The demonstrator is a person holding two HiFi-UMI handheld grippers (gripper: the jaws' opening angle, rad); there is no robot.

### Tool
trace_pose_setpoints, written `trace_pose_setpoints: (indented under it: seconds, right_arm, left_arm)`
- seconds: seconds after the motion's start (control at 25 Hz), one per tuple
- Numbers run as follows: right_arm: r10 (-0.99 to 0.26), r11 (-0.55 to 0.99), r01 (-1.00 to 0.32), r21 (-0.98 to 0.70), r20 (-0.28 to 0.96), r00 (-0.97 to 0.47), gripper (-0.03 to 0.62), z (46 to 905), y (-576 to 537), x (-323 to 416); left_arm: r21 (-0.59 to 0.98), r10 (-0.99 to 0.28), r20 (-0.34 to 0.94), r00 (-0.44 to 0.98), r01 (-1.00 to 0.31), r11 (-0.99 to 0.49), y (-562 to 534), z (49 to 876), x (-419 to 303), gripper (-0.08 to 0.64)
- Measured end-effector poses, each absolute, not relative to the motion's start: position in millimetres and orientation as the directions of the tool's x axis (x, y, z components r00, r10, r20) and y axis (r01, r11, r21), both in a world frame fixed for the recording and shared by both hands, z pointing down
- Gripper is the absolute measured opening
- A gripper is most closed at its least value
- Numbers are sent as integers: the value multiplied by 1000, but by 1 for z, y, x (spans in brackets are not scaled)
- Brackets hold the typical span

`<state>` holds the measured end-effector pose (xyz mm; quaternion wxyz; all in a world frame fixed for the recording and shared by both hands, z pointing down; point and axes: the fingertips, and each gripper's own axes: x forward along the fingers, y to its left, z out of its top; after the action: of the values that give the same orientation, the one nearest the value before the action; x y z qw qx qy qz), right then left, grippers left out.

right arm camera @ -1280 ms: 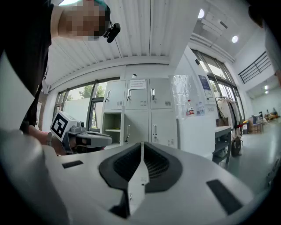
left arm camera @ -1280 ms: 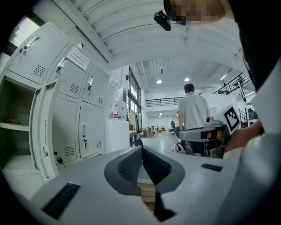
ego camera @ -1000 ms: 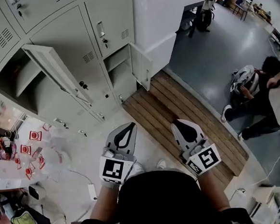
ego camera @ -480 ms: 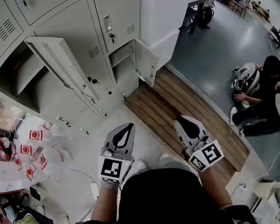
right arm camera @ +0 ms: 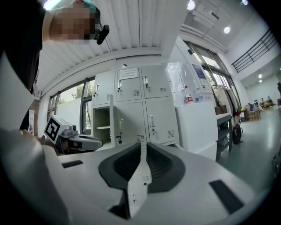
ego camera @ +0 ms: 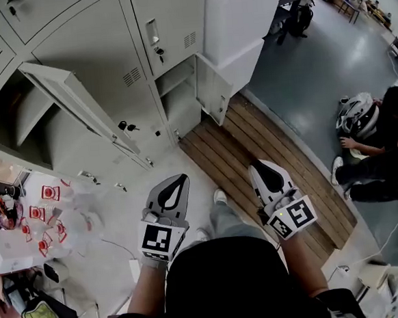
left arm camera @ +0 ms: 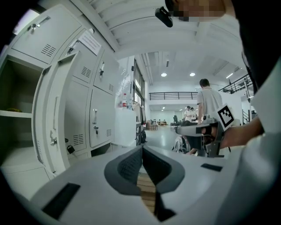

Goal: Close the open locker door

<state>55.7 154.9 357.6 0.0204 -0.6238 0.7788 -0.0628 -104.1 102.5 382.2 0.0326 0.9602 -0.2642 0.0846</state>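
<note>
A tall grey locker door (ego camera: 78, 102) stands swung open in the head view, its bare compartment (ego camera: 14, 118) to its left. A small lower locker door (ego camera: 214, 88) is open too, further right. My left gripper (ego camera: 182, 180) and right gripper (ego camera: 256, 167) are held side by side in front of me, well short of both doors, both shut with nothing in them. The left gripper view has its jaws (left arm camera: 142, 149) closed together and the tall door (left arm camera: 55, 118) on the left. In the right gripper view the jaws (right arm camera: 142, 147) are closed and that door's edge (right arm camera: 111, 118) is straight ahead.
A wooden slat platform (ego camera: 274, 156) lies on the floor below the small door. A white cabinet (ego camera: 243, 21) adjoins the lockers. A person (ego camera: 382, 133) sits on the floor at right beside a helmet (ego camera: 355, 114). Red-and-white clutter (ego camera: 45, 208) is on the left.
The lockers have drawn nearer and lower in the head view, and a foot has stepped forward between the grippers. Both grippers stay shut and have shifted slightly.
</note>
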Motion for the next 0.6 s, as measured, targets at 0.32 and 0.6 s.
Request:
trace_pose_setpoints:
  seconds: [0.32,0.6]
  right_arm:
    - [-966,236,-961,-143,71,-248,41,377,69,115]
    - [-955,261,-949,-176,97,-280,43,401,-5,169]
  left_arm:
    - [31,-537,203,819,-553,-832,25,384,-46,21]
    - [54,-602,260,755,-634,-771,-29,401,-10,21]
